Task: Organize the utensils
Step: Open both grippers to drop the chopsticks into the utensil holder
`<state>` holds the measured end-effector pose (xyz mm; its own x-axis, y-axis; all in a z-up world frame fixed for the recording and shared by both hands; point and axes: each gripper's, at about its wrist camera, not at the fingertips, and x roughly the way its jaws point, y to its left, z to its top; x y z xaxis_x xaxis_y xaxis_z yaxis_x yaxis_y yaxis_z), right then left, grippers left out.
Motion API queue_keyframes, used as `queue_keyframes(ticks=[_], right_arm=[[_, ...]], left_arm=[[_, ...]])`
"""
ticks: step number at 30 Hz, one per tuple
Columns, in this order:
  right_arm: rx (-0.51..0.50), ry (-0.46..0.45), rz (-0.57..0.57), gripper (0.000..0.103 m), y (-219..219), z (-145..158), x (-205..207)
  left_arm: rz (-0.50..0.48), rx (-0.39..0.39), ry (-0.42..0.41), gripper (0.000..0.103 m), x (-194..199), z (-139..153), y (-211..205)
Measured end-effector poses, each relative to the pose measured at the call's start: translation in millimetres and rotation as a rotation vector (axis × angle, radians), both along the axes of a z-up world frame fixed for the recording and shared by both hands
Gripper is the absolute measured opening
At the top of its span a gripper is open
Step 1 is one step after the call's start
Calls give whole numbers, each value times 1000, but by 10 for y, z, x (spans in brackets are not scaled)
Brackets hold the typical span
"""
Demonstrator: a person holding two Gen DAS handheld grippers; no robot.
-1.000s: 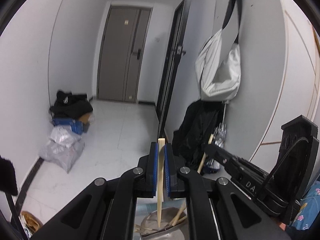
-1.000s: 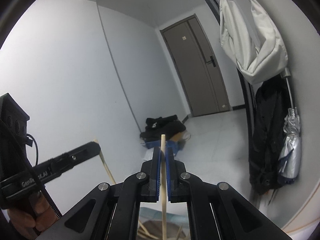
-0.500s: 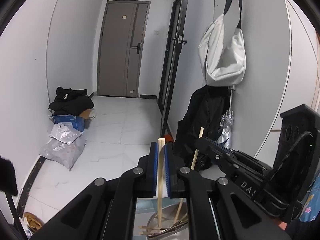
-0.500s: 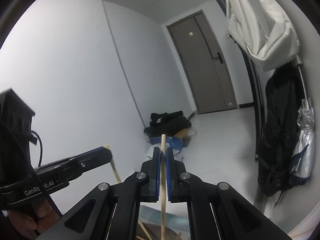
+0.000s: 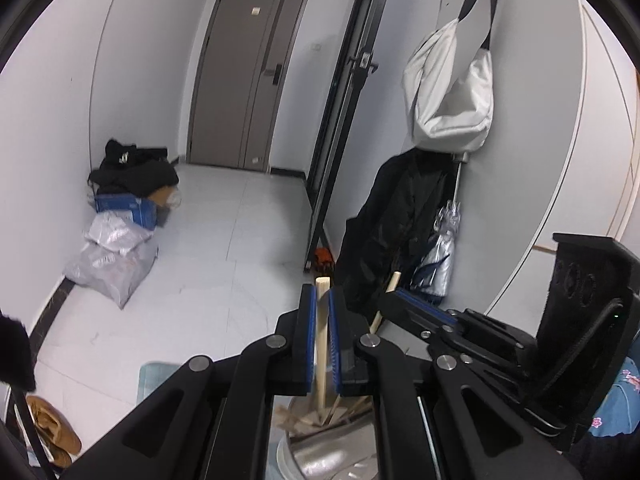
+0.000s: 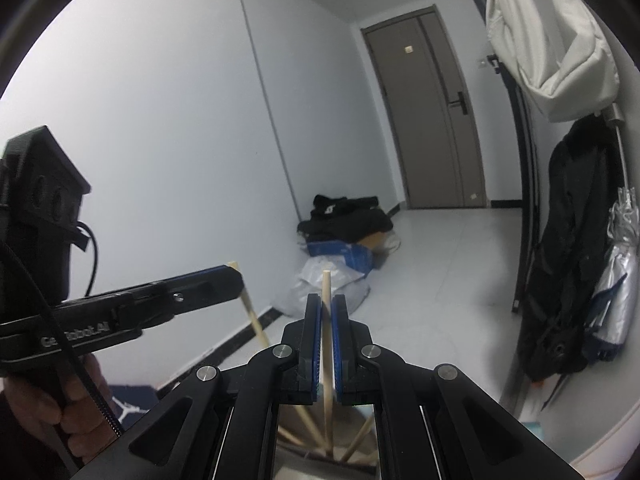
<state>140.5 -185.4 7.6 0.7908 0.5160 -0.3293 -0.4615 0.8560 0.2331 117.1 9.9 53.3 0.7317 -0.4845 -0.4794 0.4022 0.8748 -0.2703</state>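
We held the left gripper with its fingers pinching one chopstick upright between the blue pads. The stick's top stood just above the fingertips; its lower end reached below the fingers into a metal bowl, among other loose sticks lying there.

We held the right gripper the same way: fingers pinching a second, thinner chopstick, its top above the fingertips and its lower end among the sticks fanned out beneath the fingers. Each gripper appeared in the other's view, close beside it.

Possible faults from this position, in our judgement:

- Slip. Each stick was gripped over a short stretch only, so a sideways push from the sticks below could pivot it between the pads.
- Tangle. The lower ends sat among crossed sticks; a lift could drag neighbours out.
- Collision. The grippers worked near each other, so a careless turn could knock one stick against the other.
- Tipping. Pressing downward on the bowl's rim could upset it.
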Motion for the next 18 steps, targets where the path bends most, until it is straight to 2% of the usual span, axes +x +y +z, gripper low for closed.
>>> queue_keyframes(ticks=[8, 10, 13, 15, 18], right_arm=[[-57, 71, 30, 5, 52, -201, -121], [-66, 79, 26, 7, 46, -220, -154], [-65, 85, 25, 8, 15, -213, -211], [-61, 96, 17, 13, -15, -195, -253], [-54, 106, 0, 25, -78, -171, -294]], left_arm=[[-34, -1, 64, 4, -10, -96, -3], [-31, 8, 79, 8, -18, -98, -5], [-15, 6, 79, 29, -73, -89, 30], [7, -5, 62, 51, -137, -46, 62], [35, -40, 51, 56, -214, 10, 138]])
